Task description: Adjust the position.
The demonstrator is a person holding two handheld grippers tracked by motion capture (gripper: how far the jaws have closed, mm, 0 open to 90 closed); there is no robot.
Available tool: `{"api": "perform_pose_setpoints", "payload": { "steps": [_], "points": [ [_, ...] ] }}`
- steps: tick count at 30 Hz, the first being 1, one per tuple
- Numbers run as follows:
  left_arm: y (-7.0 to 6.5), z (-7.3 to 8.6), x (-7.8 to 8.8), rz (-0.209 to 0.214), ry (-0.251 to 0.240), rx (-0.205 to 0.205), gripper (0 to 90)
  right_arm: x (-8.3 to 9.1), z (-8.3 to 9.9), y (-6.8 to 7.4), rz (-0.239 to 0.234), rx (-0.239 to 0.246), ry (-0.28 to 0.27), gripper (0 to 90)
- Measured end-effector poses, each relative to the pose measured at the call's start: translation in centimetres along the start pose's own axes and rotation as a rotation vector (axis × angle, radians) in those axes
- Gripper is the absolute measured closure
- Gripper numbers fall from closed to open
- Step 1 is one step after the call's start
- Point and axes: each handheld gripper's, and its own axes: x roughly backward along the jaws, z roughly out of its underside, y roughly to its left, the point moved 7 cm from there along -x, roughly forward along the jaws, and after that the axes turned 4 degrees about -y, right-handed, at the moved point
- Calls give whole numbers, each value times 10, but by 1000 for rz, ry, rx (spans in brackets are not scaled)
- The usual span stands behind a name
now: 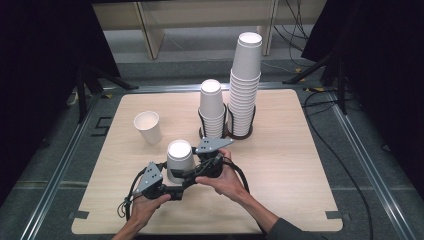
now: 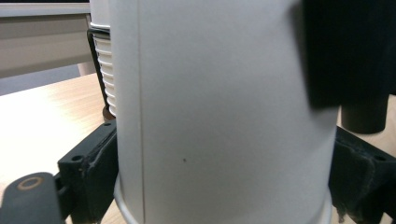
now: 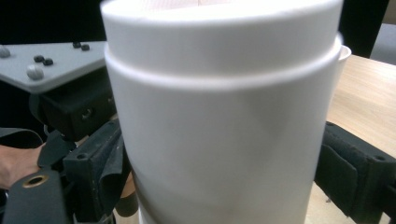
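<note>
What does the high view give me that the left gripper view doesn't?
High view alone: the upright cup standing apart at the left, both hands, and the tall stack's full height. Left gripper view alone: the seam down the held cup and the jaws against its sides. Both: that upside-down cup, the table and the short stack.

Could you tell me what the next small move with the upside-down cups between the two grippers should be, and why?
Probably hold the lower cup down with the left gripper and lift the right gripper slightly: the inverted cups look nested, both grippers flank them, and a seam shows where they could part.
</note>
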Motion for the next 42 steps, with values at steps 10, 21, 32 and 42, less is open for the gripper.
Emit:
{"api": "perform_pose_setpoints", "payload": {
  "steps": [10, 21, 32, 42],
  "points": [
    [-5, 5, 3, 31, 78, -94, 124, 16, -13, 1, -38, -15, 38, 166],
    [-13, 8, 6, 81, 136, -163, 135, 33, -15, 0, -90, 41, 157, 207],
    [-13, 12, 8, 97, 202, -193, 141, 37, -9, -2, -103, 31, 229, 203],
    [-16, 15, 10, 129, 270, -261, 145, 37, -3, -2, -122, 18, 286, 185]
  ]
}}
